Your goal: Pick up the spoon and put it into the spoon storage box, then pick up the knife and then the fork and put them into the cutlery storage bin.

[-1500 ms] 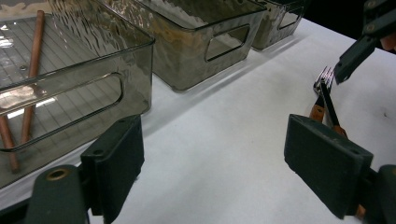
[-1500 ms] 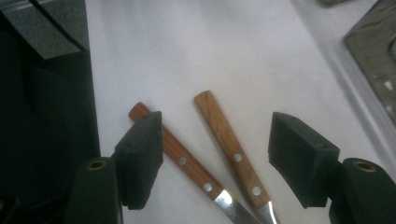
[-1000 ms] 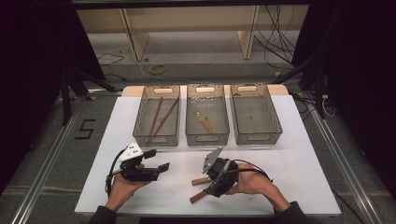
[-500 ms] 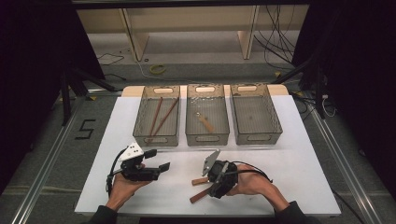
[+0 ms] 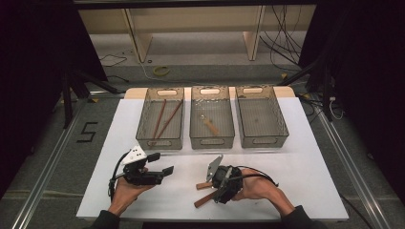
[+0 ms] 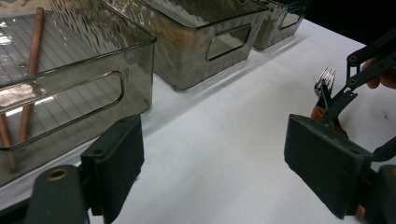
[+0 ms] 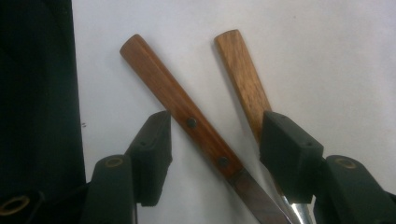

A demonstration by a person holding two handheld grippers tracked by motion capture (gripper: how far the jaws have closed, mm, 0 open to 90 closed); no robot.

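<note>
The right gripper (image 5: 212, 183) has just been closing its jaws, which now stand narrower than a second ago yet still apart, over two pieces of cutlery on the white table (image 5: 305, 167). In the right gripper view the dark riveted wooden handle (image 7: 180, 109) lies between the two black pads, touching neither that can be seen, while the paler wooden handle (image 7: 243, 74) runs under the edge of the right-hand pad. The hand itself has barely shifted.

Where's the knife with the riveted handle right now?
In the right gripper view, the knife lies on the white table between the right gripper jaws, beside the fork handle.
</note>
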